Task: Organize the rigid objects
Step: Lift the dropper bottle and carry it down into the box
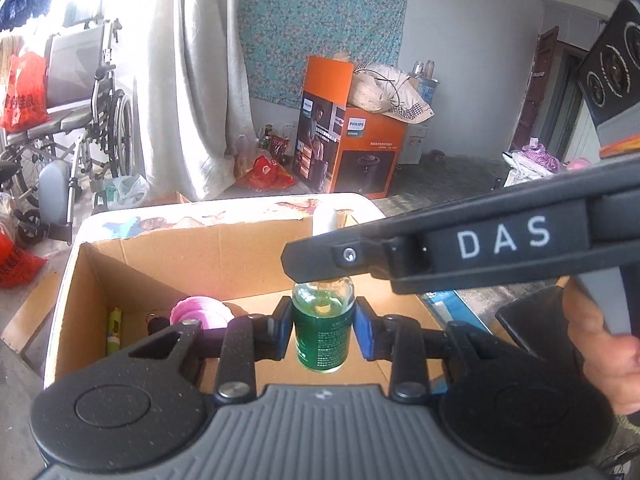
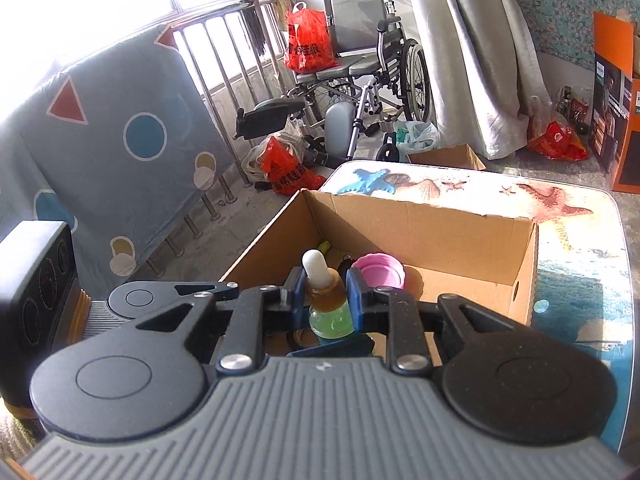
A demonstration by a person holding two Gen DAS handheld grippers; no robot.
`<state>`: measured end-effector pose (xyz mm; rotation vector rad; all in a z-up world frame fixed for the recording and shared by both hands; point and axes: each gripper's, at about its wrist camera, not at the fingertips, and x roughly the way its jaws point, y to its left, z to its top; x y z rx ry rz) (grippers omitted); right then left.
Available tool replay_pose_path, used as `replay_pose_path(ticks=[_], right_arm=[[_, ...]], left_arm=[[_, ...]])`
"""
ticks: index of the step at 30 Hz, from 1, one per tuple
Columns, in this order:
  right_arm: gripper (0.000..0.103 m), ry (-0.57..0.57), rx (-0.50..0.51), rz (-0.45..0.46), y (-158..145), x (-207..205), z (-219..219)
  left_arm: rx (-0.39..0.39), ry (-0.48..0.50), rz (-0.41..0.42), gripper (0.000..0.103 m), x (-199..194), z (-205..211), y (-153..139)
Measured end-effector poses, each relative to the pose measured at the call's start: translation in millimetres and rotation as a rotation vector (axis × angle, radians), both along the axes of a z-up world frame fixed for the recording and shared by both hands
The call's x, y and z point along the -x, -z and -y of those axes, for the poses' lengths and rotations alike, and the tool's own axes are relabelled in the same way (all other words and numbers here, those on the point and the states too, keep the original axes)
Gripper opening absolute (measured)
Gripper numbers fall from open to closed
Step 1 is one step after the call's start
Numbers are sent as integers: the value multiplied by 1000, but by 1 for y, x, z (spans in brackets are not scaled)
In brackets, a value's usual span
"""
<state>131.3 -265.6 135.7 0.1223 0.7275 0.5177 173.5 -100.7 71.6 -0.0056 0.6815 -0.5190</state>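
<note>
A small glass dropper bottle of green liquid, with an amber collar and a white rubber bulb, hangs above an open cardboard box. My left gripper is shut on the bottle's body, its blue pads pressed against both sides. Coming in from the right, my right gripper is shut on the bottle's neck. In the right wrist view, my right gripper clamps the amber collar just below the bulb. Part of the left gripper shows at lower left there.
Inside the box lie a pink lid, a yellow-green tube and a small dark item. The box stands on a sea-patterned table. A wheelchair, red bags and an orange carton stand beyond. A hand holds the right tool.
</note>
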Motion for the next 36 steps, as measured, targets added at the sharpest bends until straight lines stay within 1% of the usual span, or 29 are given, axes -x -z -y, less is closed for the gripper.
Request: replay_pose_path(ticks=[4, 5, 9, 13, 16, 19, 24, 29, 31, 34, 36], right_arm=[[21, 11, -5, -71, 13, -57, 9], [21, 16, -6, -91, 21, -75, 10], [21, 22, -14, -152, 47, -123, 16], [21, 21, -19, -194, 73, -159, 19], [21, 15, -14, -209, 87, -175, 20], [21, 7, -1, -218, 99, -186, 17], [21, -10, 49, -214, 118, -197, 5], [22, -18, 83, -203, 125, -198, -3], [23, -21, 84, -215, 127, -200, -5], [24, -19, 87, -215, 127, -199, -5], [26, -12, 68, -218, 125, -198, -3]], left_arm=[[-4, -23, -101, 33, -57, 6, 15], [-11, -31, -126, 33, -73, 9, 19], [-18, -62, -203, 33, -109, 15, 37], [-20, -95, -261, 33, -138, 14, 56], [-19, -115, -296, 33, -147, 14, 64], [-39, -132, -311, 33, -153, 15, 70], [-54, -140, -318, 41, -153, 17, 70], [-58, -138, -325, 44, -151, 18, 72], [-44, -126, -327, 48, -149, 18, 71], [-63, -128, -313, 54, -145, 20, 66], [-66, -126, -302, 62, -141, 20, 62]])
